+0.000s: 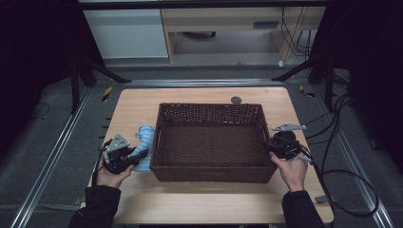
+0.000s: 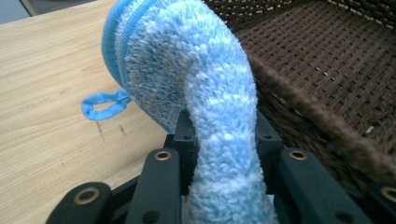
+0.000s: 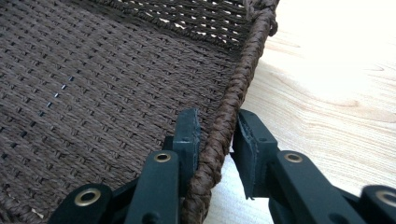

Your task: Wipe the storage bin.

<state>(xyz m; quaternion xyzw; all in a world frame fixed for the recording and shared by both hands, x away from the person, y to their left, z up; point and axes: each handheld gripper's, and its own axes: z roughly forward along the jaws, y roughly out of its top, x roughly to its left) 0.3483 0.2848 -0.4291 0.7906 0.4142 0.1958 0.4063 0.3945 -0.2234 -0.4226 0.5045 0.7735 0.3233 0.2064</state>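
blue fluffy cloth [image 2: 201, 79], a thick microfibre mitt with a small hanging loop [image 2: 103, 103] at its edge, sits at centre left of the high view, just outside the left wall of the basket [image 1: 211, 175]. it droops in a curve over the jaws, so i judge it soft, light and floppy, not slippery; a pinch on the thick plush body should hold better than one on the thin loop. left gripper [image 2: 224, 140] has its jaws closed on the cloth's lower end, the pile squeezed between them. right gripper [image 3: 217, 140] straddles the basket's braided right rim, one jaw inside and one outside; the inner pad touches the braid, a small gap shows at the outer pad, so it looks not quite clamped. basket is stiff woven wicker, empty inside, in the middle of the wooden table [image 1: 214, 204].
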